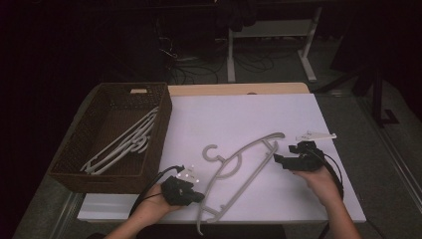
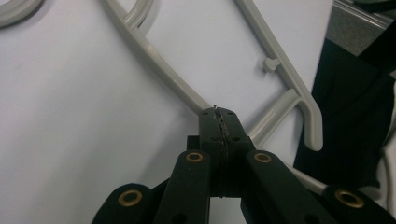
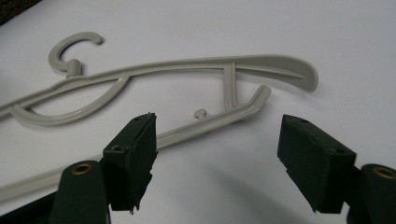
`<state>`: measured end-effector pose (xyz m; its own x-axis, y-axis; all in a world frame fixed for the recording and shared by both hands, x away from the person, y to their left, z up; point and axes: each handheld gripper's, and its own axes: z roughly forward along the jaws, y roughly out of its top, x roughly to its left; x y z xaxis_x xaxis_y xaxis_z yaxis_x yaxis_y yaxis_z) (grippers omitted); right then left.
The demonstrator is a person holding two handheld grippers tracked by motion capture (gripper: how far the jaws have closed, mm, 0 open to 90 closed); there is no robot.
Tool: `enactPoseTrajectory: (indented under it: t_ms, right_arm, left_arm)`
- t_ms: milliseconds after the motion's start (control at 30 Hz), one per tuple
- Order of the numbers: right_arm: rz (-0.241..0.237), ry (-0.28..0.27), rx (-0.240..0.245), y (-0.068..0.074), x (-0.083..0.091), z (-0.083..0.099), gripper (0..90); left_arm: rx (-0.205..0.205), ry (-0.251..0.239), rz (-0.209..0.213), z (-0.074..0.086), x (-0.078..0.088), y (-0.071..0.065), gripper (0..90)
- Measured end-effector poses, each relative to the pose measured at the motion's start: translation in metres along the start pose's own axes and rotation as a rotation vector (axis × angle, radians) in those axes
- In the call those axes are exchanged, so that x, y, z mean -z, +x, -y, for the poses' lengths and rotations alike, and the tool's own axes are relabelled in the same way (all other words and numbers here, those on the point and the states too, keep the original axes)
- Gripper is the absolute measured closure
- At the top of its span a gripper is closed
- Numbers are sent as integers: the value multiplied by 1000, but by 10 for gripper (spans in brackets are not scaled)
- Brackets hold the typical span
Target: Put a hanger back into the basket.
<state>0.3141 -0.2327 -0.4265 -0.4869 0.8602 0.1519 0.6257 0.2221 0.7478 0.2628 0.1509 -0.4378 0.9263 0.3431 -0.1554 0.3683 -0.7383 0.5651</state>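
With my left gripper (image 1: 198,195) clamped on the hanger (image 1: 239,167) at seven o'clock and my right gripper (image 1: 281,153) open and empty at three, I judge the basket (image 1: 74,167) at ten o'clock comes next.

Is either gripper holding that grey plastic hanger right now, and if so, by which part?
Neither. The left gripper is shut beside the grey plastic hanger with nothing between its jaws; the right gripper is open, apart from the hanger's end.

Both forearms come in from the near edge, each hand wrapped around a gripper. The left gripper (image 1: 191,191) sits low at the near left, its fingers (image 2: 212,128) pressed flat together. The right gripper (image 1: 283,160) points leftward, its fingers (image 3: 135,149) spread well apart with nothing between them.
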Motion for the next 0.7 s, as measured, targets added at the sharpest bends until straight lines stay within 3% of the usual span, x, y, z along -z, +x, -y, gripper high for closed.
enactPoseTrajectory:
  t_ms: [467, 600, 700]
  right_arm:
    - [23, 17, -9, 0, -8, -2, 273]
    - [28, 21, -2, 6, -12, -6, 277]
    - [71, 50, -11, 8, -16, -8, 339]
  left_arm:
    - [-106, -7, 60, -44, -38, -21, 900]
    - [-88, -33, 54, -44, -33, -14, 838]
    - [-52, -67, 28, -37, -21, -4, 735]
